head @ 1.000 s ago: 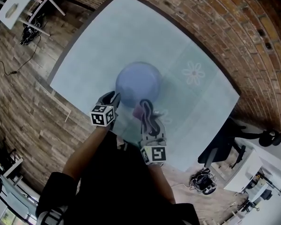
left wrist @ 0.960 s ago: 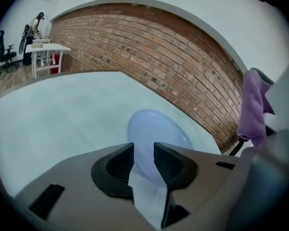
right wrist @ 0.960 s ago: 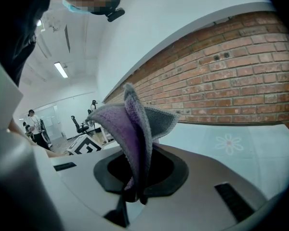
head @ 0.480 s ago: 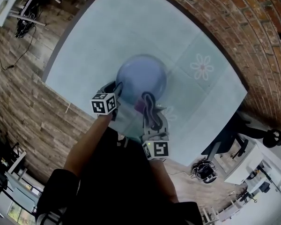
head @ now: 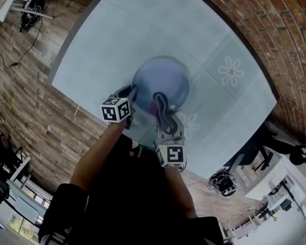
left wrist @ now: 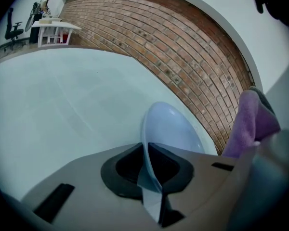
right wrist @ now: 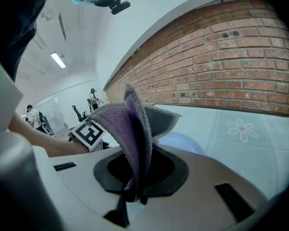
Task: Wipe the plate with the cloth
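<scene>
Head view: the blue plate (head: 163,78) is over the middle of the pale table (head: 112,29), with both grippers at its near edge.
Left gripper (head: 132,92): its jaws are pinched on the plate's near-left rim. The left gripper view shows the rim running edge-on between them, with the plate's bowl spreading away beyond. I cannot tell whether that edge is lifted off the table.
Right gripper (head: 160,105): its jaws are pressed together on a fold of the purple cloth (head: 155,106), which stands up out of them.
Cloth: it is at the plate's near-right part, just beside the left gripper, and it shows at the right edge of the left gripper view.
Change from a second ago: the cloth was at the plate's near rim then, and now it reaches over the plate. The two grippers have drawn closer together at that rim.
Unchanged: each gripper keeps the same hold.
</scene>
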Available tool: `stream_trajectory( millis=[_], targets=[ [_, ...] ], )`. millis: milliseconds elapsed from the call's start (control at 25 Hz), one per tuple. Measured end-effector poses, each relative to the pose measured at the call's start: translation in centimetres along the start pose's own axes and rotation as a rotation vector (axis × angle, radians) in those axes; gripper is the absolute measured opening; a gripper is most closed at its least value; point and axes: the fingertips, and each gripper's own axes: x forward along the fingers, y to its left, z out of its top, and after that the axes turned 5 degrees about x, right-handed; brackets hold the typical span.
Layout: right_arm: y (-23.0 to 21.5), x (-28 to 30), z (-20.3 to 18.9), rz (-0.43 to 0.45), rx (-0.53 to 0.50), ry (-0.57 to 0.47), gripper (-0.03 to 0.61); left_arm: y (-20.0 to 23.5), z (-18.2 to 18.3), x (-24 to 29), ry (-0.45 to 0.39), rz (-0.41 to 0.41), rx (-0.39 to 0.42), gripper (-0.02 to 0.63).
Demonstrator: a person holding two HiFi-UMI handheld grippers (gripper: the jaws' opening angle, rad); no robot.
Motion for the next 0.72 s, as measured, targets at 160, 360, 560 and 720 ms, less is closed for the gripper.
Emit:
stream_trajectory(
  millis=[160,360,560,720],
  targets=[
    [0.4,1.4,-1.9,0.031,-0.074,0.107,0.06,0.5,-0.1,-0.5,0.017,-0.011,-0.006,0.049],
    [0.5,3.8,-6.4,0.068,-0.232,0.32,0.06,0.6,-0.2,-0.5,0.039,-0.032,-0.009,0.047],
    [0.0,5.9,-8.7,0.052,-0.406,0.457,0.06,0.7,0.0,-0.4,0.053,-0.038,0.016,0.046],
    [-0.1,7.1,-10.8,0.085,-0.507,0.563,0.06,0.6,0.0,-0.3,0.063,-0.041,0.018,0.046]
  ],
)
